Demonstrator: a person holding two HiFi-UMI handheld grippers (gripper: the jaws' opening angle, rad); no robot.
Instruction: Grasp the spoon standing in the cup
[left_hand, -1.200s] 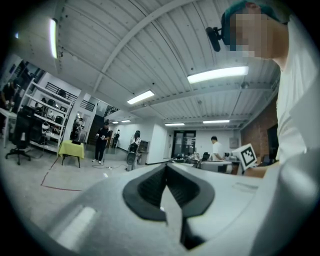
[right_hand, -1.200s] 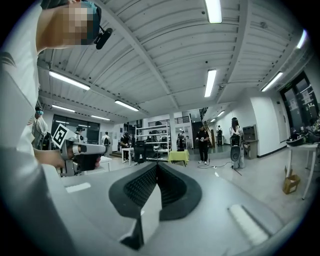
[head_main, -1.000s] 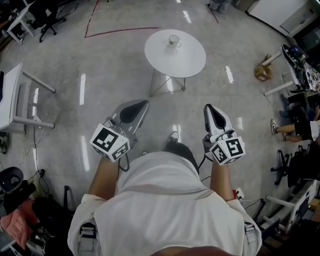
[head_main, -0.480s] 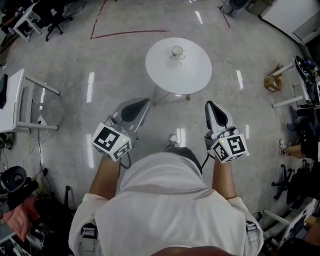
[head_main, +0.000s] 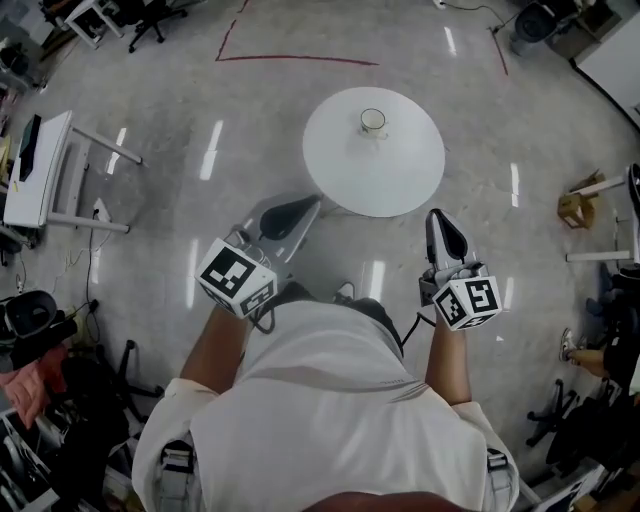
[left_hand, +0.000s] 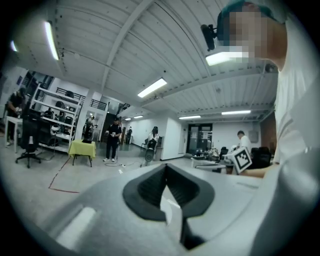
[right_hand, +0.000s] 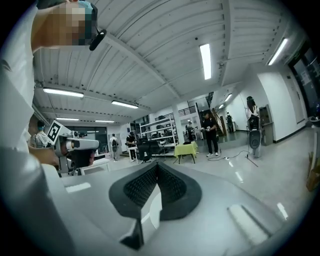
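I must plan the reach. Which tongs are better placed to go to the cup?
Probably left: left tongs slant toward the cup; right tongs aim past it. Both shut, about equally far.

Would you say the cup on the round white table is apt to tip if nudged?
Probably: the cup looks small and stands alone on the smooth round table, so a nudge may slide or tip it. Its material is too small to tell, so treat it as fragile.

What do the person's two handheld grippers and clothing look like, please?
The left gripper and right gripper are light grey tapering shells with black ribbed pads, each bearing a white cube with black square markers. The person wears a white short-sleeved shirt.
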